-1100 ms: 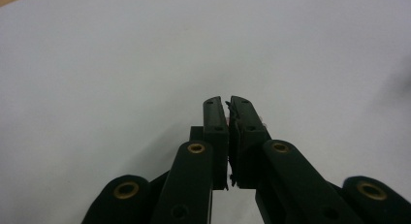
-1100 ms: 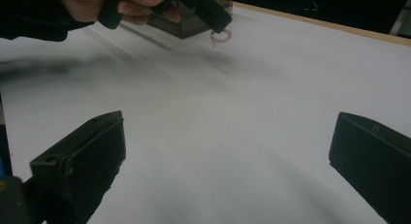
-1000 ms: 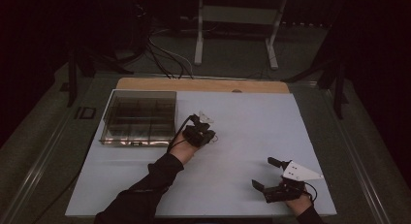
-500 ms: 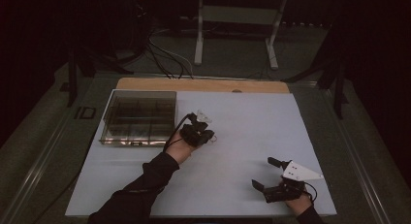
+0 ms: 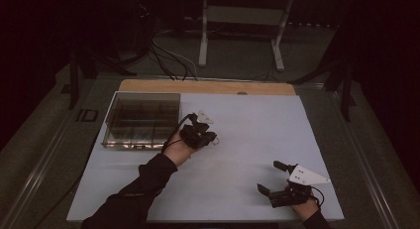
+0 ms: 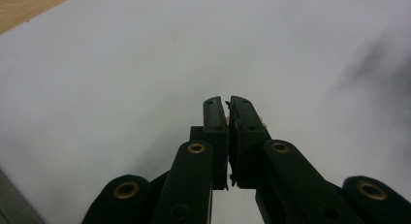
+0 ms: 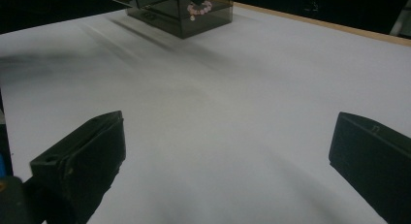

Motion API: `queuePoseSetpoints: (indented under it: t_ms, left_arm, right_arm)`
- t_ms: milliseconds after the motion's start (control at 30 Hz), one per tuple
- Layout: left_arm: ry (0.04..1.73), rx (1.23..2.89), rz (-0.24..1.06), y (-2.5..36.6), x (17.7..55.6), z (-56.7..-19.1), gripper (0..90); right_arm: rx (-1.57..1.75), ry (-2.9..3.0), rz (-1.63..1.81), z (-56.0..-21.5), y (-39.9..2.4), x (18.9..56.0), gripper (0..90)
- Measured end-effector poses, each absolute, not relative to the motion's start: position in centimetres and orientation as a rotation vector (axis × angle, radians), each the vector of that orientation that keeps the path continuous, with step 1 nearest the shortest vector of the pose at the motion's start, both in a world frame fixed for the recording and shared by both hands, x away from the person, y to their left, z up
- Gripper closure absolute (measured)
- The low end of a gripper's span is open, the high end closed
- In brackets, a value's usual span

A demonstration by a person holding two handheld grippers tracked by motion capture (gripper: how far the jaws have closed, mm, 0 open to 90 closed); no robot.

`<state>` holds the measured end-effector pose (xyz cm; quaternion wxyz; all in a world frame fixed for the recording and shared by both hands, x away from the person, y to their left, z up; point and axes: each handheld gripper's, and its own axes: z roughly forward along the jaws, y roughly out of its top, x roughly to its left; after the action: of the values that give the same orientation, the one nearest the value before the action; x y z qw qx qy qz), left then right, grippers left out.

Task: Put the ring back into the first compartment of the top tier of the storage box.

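My left gripper (image 5: 211,137) hovers just off the right side of a smoked clear compartment box (image 5: 141,120). In the left gripper view its jaws are pressed together (image 6: 229,104) on something thin, with a pale pink bit (image 6: 262,121) peeking out beside one jaw. The right gripper view shows a small loop of pink beads (image 7: 199,9) dangling in front of the box (image 7: 184,13), under the far gripper. My right gripper (image 5: 270,178) rests low at the mat's front right, jaws wide apart (image 7: 228,161) with bare mat between them.
A pale grey mat (image 5: 257,125) covers the table, with a wooden strip (image 5: 208,86) along its far edge. Behind the table are cables and a metal stand (image 5: 237,21) on a dark floor.
My left gripper has drifted slightly away from the person and toward the box. The right gripper has stayed put.
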<state>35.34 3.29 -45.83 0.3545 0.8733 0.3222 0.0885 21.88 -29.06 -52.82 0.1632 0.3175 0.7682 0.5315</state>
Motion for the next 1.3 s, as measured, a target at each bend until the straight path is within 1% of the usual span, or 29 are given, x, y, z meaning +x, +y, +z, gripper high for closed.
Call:
queuePoseSetpoints:
  t_ms: [367, 733, 1300]
  left_arm:
    - [0.825, 2.262, 0.232, 4.5, 35.2, -44.7, 88.9]
    - [0.837, 2.257, 0.285, 6.1, 35.2, -43.2, 88.9]
    - [0.891, 2.248, 0.274, 9.6, 35.4, -41.9, 88.9]
  right_arm:
    - [0.904, 2.189, 1.515, -52.8, -29.0, 21.9, 0.0]
    - [0.905, 2.189, 1.513, -52.8, -29.0, 21.9, 0.0]
    - [0.902, 2.195, 1.508, -52.9, -28.9, 21.9, 0.0]
